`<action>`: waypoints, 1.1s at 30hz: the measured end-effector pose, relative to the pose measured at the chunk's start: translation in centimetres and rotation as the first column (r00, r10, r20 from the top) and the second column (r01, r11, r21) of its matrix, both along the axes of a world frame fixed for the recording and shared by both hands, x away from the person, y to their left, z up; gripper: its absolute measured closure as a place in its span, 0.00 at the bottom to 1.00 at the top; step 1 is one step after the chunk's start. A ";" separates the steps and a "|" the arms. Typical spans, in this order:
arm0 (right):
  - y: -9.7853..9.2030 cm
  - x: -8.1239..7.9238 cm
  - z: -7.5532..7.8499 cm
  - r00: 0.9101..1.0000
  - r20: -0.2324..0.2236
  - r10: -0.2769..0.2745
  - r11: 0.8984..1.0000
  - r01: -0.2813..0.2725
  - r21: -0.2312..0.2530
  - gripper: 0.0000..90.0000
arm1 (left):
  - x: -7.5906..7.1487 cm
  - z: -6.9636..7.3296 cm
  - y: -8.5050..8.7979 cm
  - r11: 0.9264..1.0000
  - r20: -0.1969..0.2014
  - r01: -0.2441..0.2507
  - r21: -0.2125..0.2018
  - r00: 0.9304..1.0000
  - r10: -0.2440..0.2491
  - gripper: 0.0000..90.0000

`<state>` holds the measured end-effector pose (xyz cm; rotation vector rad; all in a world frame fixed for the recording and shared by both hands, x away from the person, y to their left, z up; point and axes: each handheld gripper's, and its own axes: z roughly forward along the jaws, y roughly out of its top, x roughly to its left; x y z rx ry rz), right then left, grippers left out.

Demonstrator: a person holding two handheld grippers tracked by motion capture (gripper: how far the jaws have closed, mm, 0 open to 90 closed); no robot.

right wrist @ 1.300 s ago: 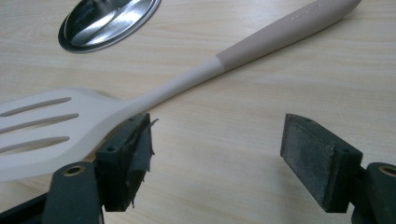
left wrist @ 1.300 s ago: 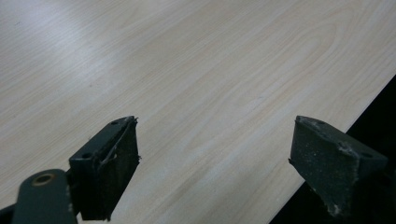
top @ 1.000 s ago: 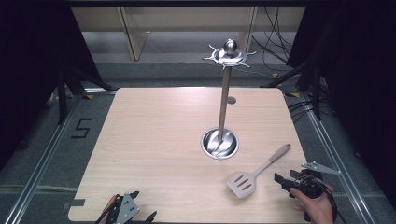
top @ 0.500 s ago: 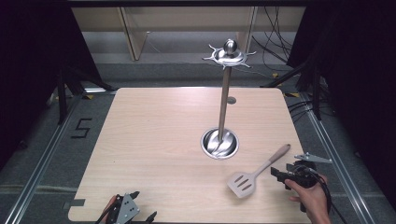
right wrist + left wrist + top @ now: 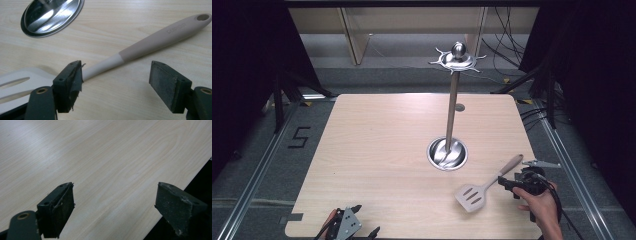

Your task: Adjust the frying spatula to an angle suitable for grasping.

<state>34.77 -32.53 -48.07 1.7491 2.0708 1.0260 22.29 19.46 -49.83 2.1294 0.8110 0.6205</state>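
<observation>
A slotted spatula (image 5: 484,186) with a white blade and beige handle lies flat on the wooden table (image 5: 377,150), front right. My right gripper (image 5: 503,183) is open just beside its handle, at the handle's near side. In the right gripper view the spatula's (image 5: 140,47) shaft passes just beyond the gap between the two jaws of the right gripper (image 5: 115,77), untouched. A steel utensil stand (image 5: 451,110) with a round base and hooked top rises mid-table. My left gripper (image 5: 362,222) rests open at the front left edge; the left gripper (image 5: 113,202) has bare wood between its jaws.
The stand's shiny base (image 5: 51,16) lies just beyond the spatula blade. A small round hole (image 5: 460,107) marks the table behind the stand. Dark floor, metal rails (image 5: 257,170) and cables (image 5: 507,45) surround the table; shelving stands at the back.
My right gripper has moved leftward and a little away from the front edge, closing in on the spatula's handle. The left gripper and the spatula have stayed put.
</observation>
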 end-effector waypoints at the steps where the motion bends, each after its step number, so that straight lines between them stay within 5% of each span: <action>1: 0.1 0.4 0.2 1.000 -0.020 -0.002 1.000 0.002 -0.023 0.31 | 0.0 0.0 0.1 1.000 -0.004 0.005 0.016 1.000 -0.005 0.16; 5: 0.0 0.8 0.2 1.000 -0.027 0.008 1.000 -0.009 -0.025 0.31 | 0.0 0.1 0.1 1.000 -0.003 0.006 0.018 1.000 -0.006 0.16; 6: 0.4 0.8 0.4 0.997 -0.065 -0.029 0.999 0.028 -0.019 0.31 | 0.0 0.0 0.1 1.000 0.001 0.000 0.024 1.000 0.000 0.16; 9: 0.5 1.5 0.1 0.998 -0.057 -0.019 0.999 0.017 -0.047 0.31 | 0.0 0.1 0.1 1.000 0.000 0.019 0.003 1.000 -0.019 0.16; 10: 0.1 2.0 -0.4 0.999 -0.018 0.034 0.996 -0.036 -0.086 0.31 | 0.0 0.1 0.1 1.000 -0.003 0.016 0.002 1.000 -0.016 0.16; 14: 0.3 2.4 -0.3 0.996 -0.085 0.017 0.994 -0.026 -0.105 0.30 | 0.0 0.1 0.1 1.000 0.000 0.013 -0.002 1.000 -0.013 0.16; 16: 0.5 2.6 -0.4 0.996 -0.088 0.008 0.995 -0.017 -0.101 0.29 | -0.1 0.1 0.1 1.000 -0.010 0.007 -0.010 1.000 -0.007 0.16; 17: 1.0 2.5 -0.2 0.992 -0.122 -0.042 0.994 0.030 -0.102 0.29 | 0.0 0.1 0.1 1.000 -0.002 0.012 -0.002 1.000 -0.012 0.16; 18: 0.6 2.9 -0.5 0.994 -0.104 0.028 0.997 -0.035 -0.064 0.29 | 0.0 0.1 0.1 1.000 0.000 0.013 0.000 1.000 -0.013 0.16; 19: 1.1 2.9 -0.5 0.992 -0.126 -0.019 0.999 0.013 -0.046 0.28 | 0.0 0.1 0.1 1.000 -0.001 0.014 0.000 1.000 -0.014 0.16; 21: 1.0 3.6 -0.7 0.990 -0.138 -0.029 0.985 0.005 -0.171 0.27 | 0.0 0.1 0.1 1.000 -0.001 0.011 -0.002 1.000 -0.011 0.16; 27: 1.7 4.6 -0.9 0.987 -0.152 -0.044 0.989 0.021 -0.149 0.24 | 0.0 -0.1 0.0 1.000 0.003 -0.010 -0.015 1.000 0.010 0.16; 32: 2.7 5.0 -0.7 0.981 -0.183 -0.068 0.981 0.032 -0.192 0.25 | 0.0 0.1 0.2 1.000 0.007 0.011 0.003 1.000 -0.011 0.16; 33: 2.5 5.1 -0.7 0.984 -0.171 -0.038 0.974 -0.001 -0.225 0.24 | 0.0 0.2 0.2 1.000 0.013 0.018 0.013 1.000 -0.018 0.16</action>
